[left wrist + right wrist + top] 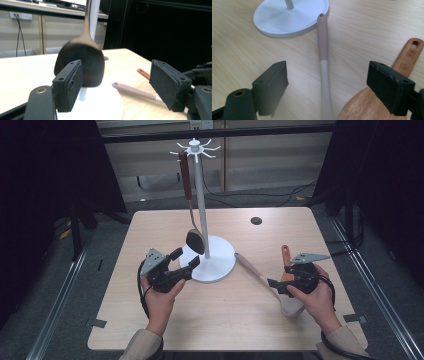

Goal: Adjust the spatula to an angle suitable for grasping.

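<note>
- Your left gripper (pixel 189 258) sits low over the wooden table (pixel 220 325), just left of the white utensil stand (pixel 202 200); its jaws stand wide apart and clamp nothing.
- The dark ladle (pixel 194 240) hangs from a hook at the top of the stand by its brown handle; its bowl rests just above the round base (pixel 220 265), close beyond your left jaws. In the left gripper view the bowl (pixel 81 63) sits behind the left-hand jaw and is untouched.
- Your right gripper (pixel 274 285) hovers over the beige spoon (pixel 260 277), which lies flat on the table with its handle tip touching or nearly touching the base rim.
- In the right gripper view the spoon handle (pixel 323 65) runs between the parted jaws, and neither pad presses on it.
- A wooden spatula (pixel 409 56) with an orange-brown handle lies just beside the spoon, under your right hand (pixel 315 300).
</note>
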Available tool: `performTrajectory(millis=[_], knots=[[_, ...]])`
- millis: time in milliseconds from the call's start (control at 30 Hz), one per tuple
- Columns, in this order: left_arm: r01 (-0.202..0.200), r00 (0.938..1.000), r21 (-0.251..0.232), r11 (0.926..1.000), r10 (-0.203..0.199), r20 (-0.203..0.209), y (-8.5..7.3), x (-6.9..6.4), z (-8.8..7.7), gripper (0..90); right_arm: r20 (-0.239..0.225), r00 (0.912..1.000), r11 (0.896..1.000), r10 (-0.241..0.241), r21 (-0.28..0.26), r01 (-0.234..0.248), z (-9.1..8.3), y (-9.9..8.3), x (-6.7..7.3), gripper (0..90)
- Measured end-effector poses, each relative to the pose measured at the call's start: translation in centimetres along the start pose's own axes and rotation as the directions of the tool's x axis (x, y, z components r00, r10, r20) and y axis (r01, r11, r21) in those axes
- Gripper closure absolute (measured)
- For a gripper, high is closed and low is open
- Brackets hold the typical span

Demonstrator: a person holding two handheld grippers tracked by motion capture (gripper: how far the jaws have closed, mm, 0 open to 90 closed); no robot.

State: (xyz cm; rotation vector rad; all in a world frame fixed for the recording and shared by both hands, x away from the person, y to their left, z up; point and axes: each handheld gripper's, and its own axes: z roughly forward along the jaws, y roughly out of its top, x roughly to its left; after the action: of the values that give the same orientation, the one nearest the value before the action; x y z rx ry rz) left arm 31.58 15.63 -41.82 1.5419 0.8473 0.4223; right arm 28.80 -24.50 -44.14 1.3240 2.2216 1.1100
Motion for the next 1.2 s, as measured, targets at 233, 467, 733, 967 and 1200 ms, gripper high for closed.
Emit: performTrajectory(millis=[233,467,733,967,1200], knots=[[0.013,0.9999,0.013,0.9998,-0.013,0.005,-0.6,0.0,-0.2,24.9,-0.011,0.9994,0.996,-0.032,0.079,0.033,1.4,1.0,0.2,26.5],[0.010,1.0000,0.008,0.9999,-0.010,-0.001,-0.6,0.0,-0.5,24.6,-0.020,0.9981,0.983,-0.058,0.175,0.060,3.2,1.7,0.3,36.7],[0.010,0.9998,0.018,0.9998,-0.009,-0.020,-0.6,0.4,-0.7,24.3,-0.026,0.9967,0.960,-0.076,0.268,0.081,5.0,2.6,0.6,53.4],[0.011,0.9999,0.027,0.9996,-0.011,-0.010,-0.9,0.4,-0.5,24.1,-0.008,0.9943,0.928,-0.106,0.358,0.102,6.6,3.4,0.8,57.8],[0.009,0.9999,0.030,0.9995,-0.009,-0.010,-1.0,0.3,-0.5,23.8,0.014,0.9946,0.914,-0.103,0.395,0.089,7.8,3.2,0.7,61.3]])
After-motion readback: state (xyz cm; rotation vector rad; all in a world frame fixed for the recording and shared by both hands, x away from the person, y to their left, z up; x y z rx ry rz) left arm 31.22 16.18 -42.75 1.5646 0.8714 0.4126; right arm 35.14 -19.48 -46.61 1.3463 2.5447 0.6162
